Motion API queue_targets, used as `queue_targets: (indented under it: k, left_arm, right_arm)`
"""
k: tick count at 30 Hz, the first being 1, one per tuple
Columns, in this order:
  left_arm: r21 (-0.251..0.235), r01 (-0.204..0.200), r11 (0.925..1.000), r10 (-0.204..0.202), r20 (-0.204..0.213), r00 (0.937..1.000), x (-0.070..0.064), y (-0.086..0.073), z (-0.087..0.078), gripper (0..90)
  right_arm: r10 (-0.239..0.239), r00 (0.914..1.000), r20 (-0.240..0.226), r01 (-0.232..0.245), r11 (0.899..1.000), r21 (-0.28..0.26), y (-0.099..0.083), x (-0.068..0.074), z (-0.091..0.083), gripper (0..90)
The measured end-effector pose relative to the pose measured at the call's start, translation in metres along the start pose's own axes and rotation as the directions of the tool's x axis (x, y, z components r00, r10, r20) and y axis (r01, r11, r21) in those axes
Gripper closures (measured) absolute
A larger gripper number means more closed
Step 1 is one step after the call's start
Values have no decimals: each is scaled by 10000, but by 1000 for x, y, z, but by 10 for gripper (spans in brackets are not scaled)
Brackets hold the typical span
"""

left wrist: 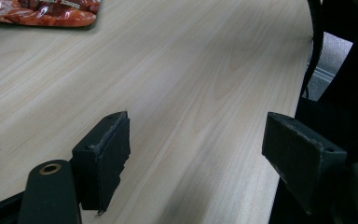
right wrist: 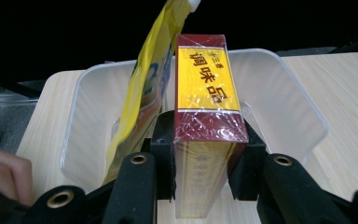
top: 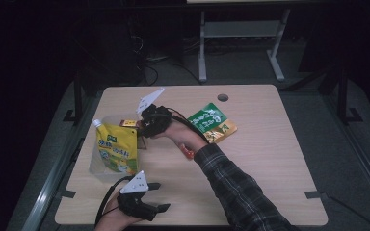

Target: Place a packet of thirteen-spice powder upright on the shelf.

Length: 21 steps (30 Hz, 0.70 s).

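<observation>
Right gripper: jaws closed on a red-and-yellow seasoning box, clamped across its narrow sides, film-wrapped, held lengthwise and pointing into a clear plastic bin. In the high view the same gripper sits at the bin's far right edge, the box showing just past the rim.

Left gripper: jaws spread wide, nothing between them, bare tabletop beneath. In the high view it rests low at the near edge of the table, well apart from the bin.

Bin contents: one yellow spouted drink pouch, standing tilted; in the right gripper view the pouch leans just beside the box's left face, possibly touching.

Also on the table: a green snack packet to the right of the working hand; an orange-red packet at the top corner of the left gripper view.

Risks, as judged:
- The box may push the leaning pouch over as it goes in, since the gap between them is slight.
- The glossy wrap may slip in the pads if the hold loosens too soon.
- The light bin, unbraced by the left gripper, may slide or tip if the box catches its rim.
</observation>
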<state>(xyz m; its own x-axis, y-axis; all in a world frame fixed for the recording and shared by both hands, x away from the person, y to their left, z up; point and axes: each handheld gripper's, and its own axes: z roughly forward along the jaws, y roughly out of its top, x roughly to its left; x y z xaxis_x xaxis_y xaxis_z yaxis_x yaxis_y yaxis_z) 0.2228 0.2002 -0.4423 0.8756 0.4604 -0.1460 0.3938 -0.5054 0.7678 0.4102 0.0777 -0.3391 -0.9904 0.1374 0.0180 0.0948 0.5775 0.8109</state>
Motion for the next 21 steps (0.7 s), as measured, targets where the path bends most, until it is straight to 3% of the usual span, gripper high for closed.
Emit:
queue_targets:
  k: [11,21]
  left_arm:
    - [0,-155,9999,155,84,9998,-1,1,2,227]
    - [-32,-145,9999,145,119,9998,-1,1,2,227]
  right_arm:
    - [-237,9991,-349,237,9997,-2,8,-4,20,673]
    - [-227,9977,-646,210,9994,-276,15,-10,25,673]
